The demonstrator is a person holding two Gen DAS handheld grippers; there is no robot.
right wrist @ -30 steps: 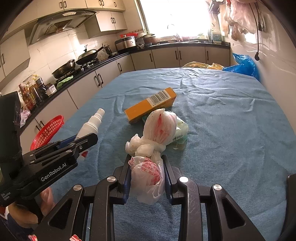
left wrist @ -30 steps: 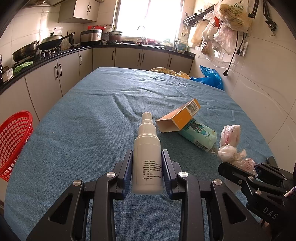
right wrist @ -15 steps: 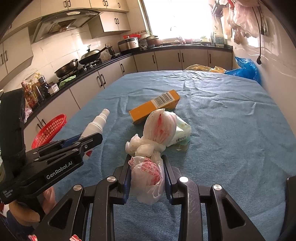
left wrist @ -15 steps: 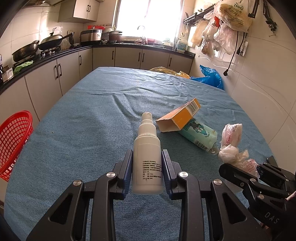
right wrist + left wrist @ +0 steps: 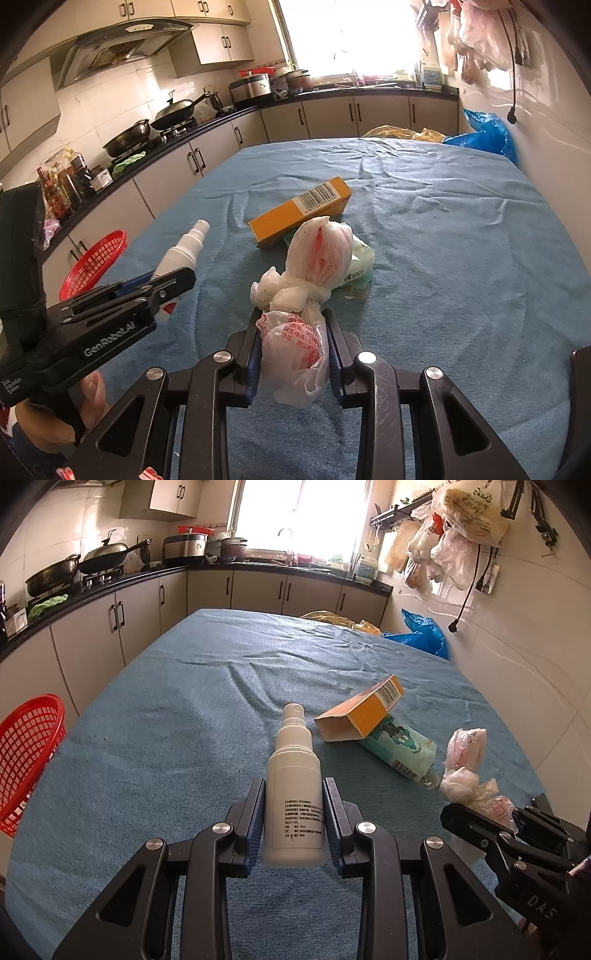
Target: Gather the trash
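Note:
My left gripper (image 5: 293, 794) is shut on a white spray bottle (image 5: 293, 794), held just above the blue tablecloth; the bottle also shows in the right wrist view (image 5: 183, 249). My right gripper (image 5: 293, 332) is shut on the lower end of a knotted white-and-red plastic bag (image 5: 295, 347), whose upper part (image 5: 319, 251) leans on the table; the bag also shows in the left wrist view (image 5: 465, 753). An orange carton (image 5: 364, 712) lies open over a pale green packet (image 5: 400, 747) mid-table.
A red mesh basket (image 5: 26, 753) stands off the table's left edge, also in the right wrist view (image 5: 94, 262). A blue bag (image 5: 421, 635) and yellow bag (image 5: 332, 618) lie at the far end. Kitchen counters run left and back; a tiled wall is on the right.
Both grippers keep their holds. The right wrist view has shifted slightly, with the carton and bag top appearing a little lower and to the right. The left view is nearly unchanged.

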